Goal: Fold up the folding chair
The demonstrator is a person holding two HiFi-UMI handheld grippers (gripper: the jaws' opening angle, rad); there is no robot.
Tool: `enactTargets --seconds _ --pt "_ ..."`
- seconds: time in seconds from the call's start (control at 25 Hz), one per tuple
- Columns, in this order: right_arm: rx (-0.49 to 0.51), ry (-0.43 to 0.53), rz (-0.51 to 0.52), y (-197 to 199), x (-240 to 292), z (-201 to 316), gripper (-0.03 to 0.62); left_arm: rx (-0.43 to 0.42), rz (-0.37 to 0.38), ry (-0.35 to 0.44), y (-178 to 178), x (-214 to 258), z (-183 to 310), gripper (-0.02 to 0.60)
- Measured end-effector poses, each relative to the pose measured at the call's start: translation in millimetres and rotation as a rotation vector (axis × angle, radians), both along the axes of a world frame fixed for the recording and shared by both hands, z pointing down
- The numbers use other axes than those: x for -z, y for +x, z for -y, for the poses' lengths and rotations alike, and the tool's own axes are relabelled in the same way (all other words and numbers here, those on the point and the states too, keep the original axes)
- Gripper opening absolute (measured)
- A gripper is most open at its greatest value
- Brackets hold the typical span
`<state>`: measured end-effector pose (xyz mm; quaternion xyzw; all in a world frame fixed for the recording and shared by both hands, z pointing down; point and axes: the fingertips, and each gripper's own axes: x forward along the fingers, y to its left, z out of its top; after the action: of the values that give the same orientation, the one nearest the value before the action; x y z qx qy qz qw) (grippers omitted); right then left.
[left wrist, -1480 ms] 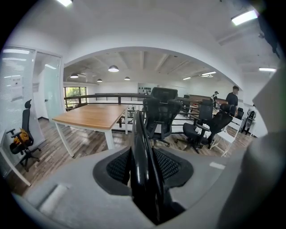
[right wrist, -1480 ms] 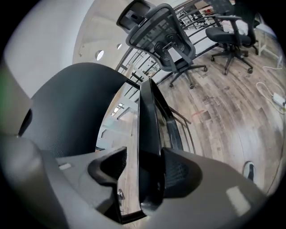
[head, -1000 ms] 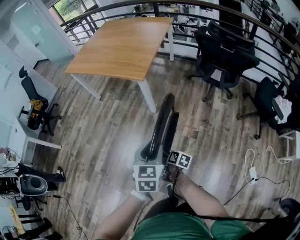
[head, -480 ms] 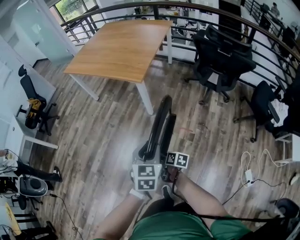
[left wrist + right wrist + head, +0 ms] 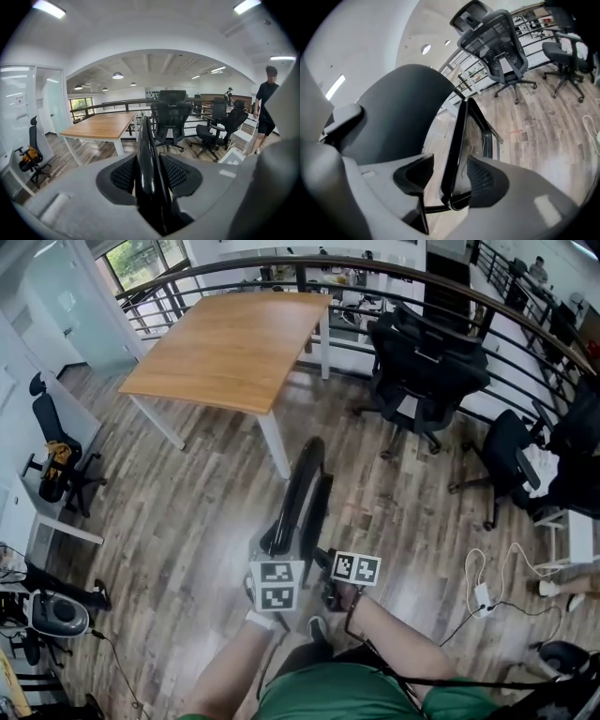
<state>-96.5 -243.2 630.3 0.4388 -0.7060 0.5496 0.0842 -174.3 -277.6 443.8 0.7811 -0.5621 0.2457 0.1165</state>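
The left gripper (image 5: 149, 177) is seen clenched on the folding chair (image 5: 144, 150). Its two jaws are pressed against either face of the black edge, which is wedged between them and runs straight ahead and upward from the grip.

In the head view the folding chair (image 5: 298, 495) is seen edge-on as one narrow dark slab. Its long axis is pointed away from both sets of jaws toward the table (image 5: 225, 343), and its near end is held just ahead of the person. Seat and back are judged to be already close together, so little of the fold appears to be left. Whether the far end is resting on the wooden floor (image 5: 178, 521) cannot be told.

The right gripper (image 5: 451, 182) is placed just to the right of the left one, and both lie at the same near end of the slab. Its jaws are released: a thin black frame tube (image 5: 457, 140) is straddled by them, with a gap visible on each side. The tube rises up and away from between them, along the same line as the slab. The next move is judged to depend on this tube being closed upon, so that the two halves can be pressed flat.
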Motion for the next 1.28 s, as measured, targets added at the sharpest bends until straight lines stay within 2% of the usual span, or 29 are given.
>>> enactTargets --seconds 0.08,0.24,0.4,0.6,0.8,0.96,1.28 --pt "0.003 0.036 -0.006 11 16 -3 0.200 0.001 0.001 0.000 0 0 0 0.140" --pt "0.010 0.112 0.000 28 54 -11 0.103 0.000 0.002 0.002 1 1 1 0.140" --pt "0.060 0.215 -0.026 36 92 -26 0.060 0.011 0.020 0.016 -2 1 -2 0.149" --pt "0.114 0.363 -0.045 43 145 -47 0.006 0.020 0.028 -0.044 -11 -20 -22 0.184" --pt "0.175 0.555 -0.105 51 198 -69 0.005 0.056 0.011 -0.055 -27 -32 -49 0.184" --pt "0.194 0.677 -0.156 59 235 -85 0.005 0.055 0.013 -0.030 -34 -25 -56 0.183" --pt "0.150 0.895 -0.273 69 309 -106 0.005 0.002 0.020 -0.022 -33 -20 -63 0.176"
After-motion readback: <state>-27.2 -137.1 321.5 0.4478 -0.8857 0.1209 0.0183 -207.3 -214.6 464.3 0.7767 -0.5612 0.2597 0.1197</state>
